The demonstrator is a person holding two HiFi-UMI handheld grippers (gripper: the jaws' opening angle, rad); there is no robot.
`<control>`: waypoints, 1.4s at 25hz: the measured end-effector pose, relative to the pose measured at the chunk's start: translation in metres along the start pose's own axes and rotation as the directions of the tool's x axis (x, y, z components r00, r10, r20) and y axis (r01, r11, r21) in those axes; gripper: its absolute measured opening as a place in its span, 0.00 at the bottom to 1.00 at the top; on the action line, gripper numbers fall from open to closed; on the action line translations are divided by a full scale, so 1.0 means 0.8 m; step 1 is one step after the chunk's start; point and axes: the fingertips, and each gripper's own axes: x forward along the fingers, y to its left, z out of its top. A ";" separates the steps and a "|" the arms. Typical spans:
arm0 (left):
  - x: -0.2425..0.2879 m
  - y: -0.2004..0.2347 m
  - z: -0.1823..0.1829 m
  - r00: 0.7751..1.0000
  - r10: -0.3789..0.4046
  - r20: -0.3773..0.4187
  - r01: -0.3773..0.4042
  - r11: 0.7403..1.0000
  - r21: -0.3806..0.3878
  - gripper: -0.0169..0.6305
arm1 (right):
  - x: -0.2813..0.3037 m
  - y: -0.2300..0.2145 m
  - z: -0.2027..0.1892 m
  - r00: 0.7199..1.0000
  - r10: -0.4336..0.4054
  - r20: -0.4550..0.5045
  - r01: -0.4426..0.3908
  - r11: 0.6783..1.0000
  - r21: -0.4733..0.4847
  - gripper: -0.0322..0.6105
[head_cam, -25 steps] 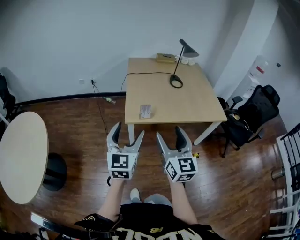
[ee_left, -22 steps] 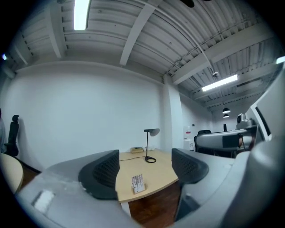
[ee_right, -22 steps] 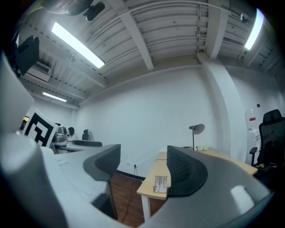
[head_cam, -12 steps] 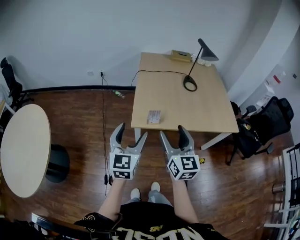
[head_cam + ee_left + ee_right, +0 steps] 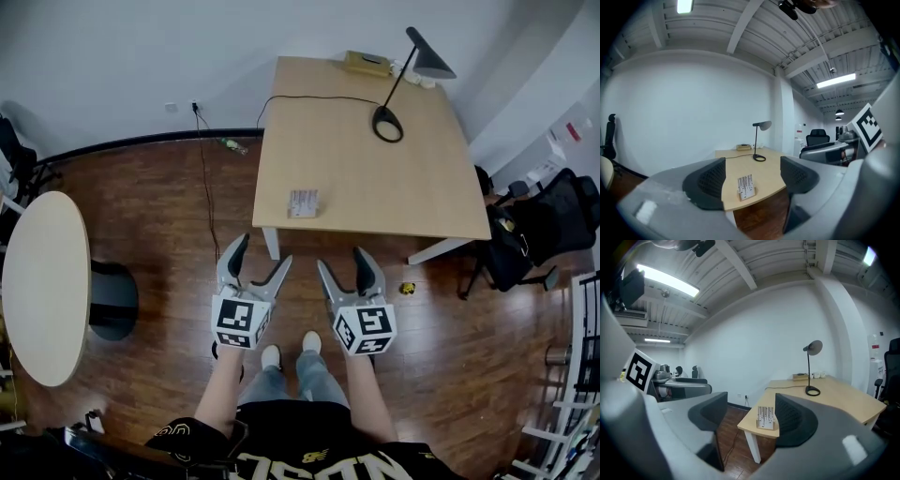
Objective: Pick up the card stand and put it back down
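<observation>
The card stand [image 5: 303, 202] is a small wooden base with white cards in it. It rests near the front left corner of the light wooden table [image 5: 394, 192]. Both grippers hang over the wooden floor, short of the table's edge. My left gripper [image 5: 255, 261] is open and holds nothing; in its own view the card stand [image 5: 746, 186] shows far off between the jaws. My right gripper [image 5: 343, 264] is also empty, and its jaws are closing with nothing between them. The card stand [image 5: 765, 418] appears well beyond them.
A black desk lamp [image 5: 386, 122] and a flat box [image 5: 366, 63] stand at the table's far end. A round table [image 5: 42, 281] is on the left, a black office chair [image 5: 530, 239] on the right. A cable [image 5: 202, 178] runs across the floor.
The head view has shifted, so the table now sits further right and closer. Both grippers stay side by side in front of the person. The right jaws have narrowed slightly.
</observation>
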 end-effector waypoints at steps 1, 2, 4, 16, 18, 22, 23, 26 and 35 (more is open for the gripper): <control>0.005 0.001 -0.013 1.000 -0.011 -0.018 0.011 1.000 0.003 0.60 | 0.002 -0.005 -0.010 1.000 -0.001 -0.014 0.001 1.000 0.003 0.55; 0.009 0.003 -0.027 0.999 -0.021 -0.039 0.021 1.000 0.005 0.60 | 0.004 -0.009 -0.021 1.000 0.000 -0.029 0.001 1.000 0.008 0.55; 0.013 0.011 -0.055 0.996 -0.043 -0.083 0.043 0.999 0.006 0.60 | 0.005 -0.018 -0.040 0.998 0.000 -0.057 0.001 1.000 0.022 0.55; 0.041 0.127 -0.163 0.916 -0.273 -0.295 0.324 0.936 0.138 0.91 | 0.029 -0.080 -0.131 0.987 0.009 -0.163 0.005 0.996 0.088 0.55; 0.063 0.132 -0.180 0.875 -0.373 -0.309 0.424 0.898 0.116 0.98 | 0.036 -0.091 -0.147 0.984 0.014 -0.177 0.003 0.996 0.093 0.55; 0.126 0.142 -0.210 0.830 -0.442 -0.342 0.486 0.872 0.053 0.97 | 0.053 -0.107 -0.174 0.978 0.029 -0.205 -0.003 0.992 0.125 0.55; 0.144 0.141 -0.215 0.822 -0.450 -0.348 0.495 0.867 0.049 0.97 | 0.059 -0.108 -0.179 0.977 0.036 -0.211 -0.008 0.991 0.132 0.55; 0.203 0.126 -0.233 0.798 -0.476 -0.370 0.531 0.846 0.058 0.95 | 0.077 -0.113 -0.190 0.974 0.059 -0.219 -0.026 0.989 0.148 0.55; 0.340 0.046 -0.287 0.710 -0.573 -0.410 0.644 0.764 0.048 0.78 | 0.086 -0.141 -0.213 0.973 0.064 -0.222 -0.023 0.983 0.181 0.55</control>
